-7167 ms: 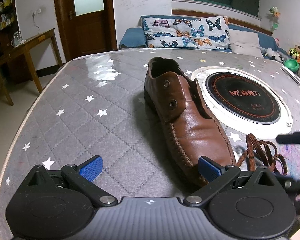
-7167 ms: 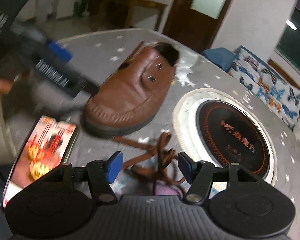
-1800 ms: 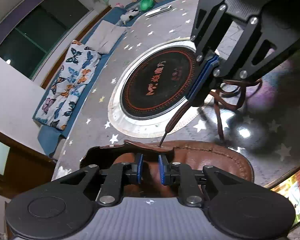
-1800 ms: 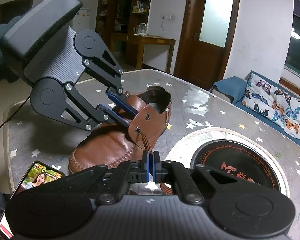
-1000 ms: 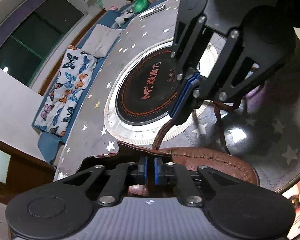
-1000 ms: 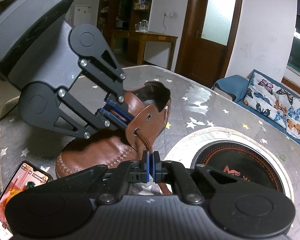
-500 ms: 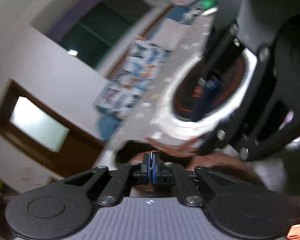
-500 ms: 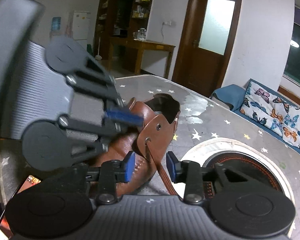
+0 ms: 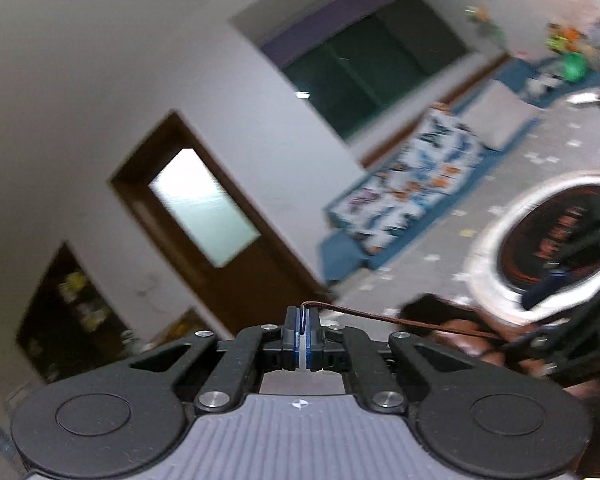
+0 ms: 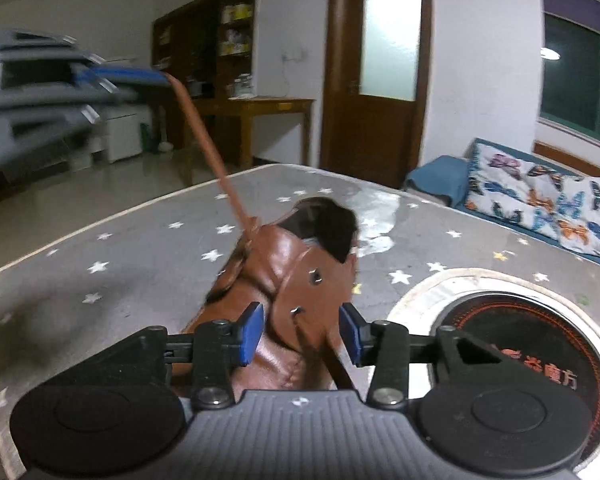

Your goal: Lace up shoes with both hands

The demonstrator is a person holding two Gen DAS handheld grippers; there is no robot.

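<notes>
a: shoe [image 10: 292,280] sits on the table [image 10: 140,252], lace [image 10: 208,148] drawn up tight through its flap.

b: step?

a: pulling through. left gripper [image 9: 302,320] is clamped on the lace; right gripper [image 10: 300,334] is opening, pads clear of the flap.

b: next?

a: probably regrip the lace and aim for the upper eyelet [image 10: 315,277].
</notes>
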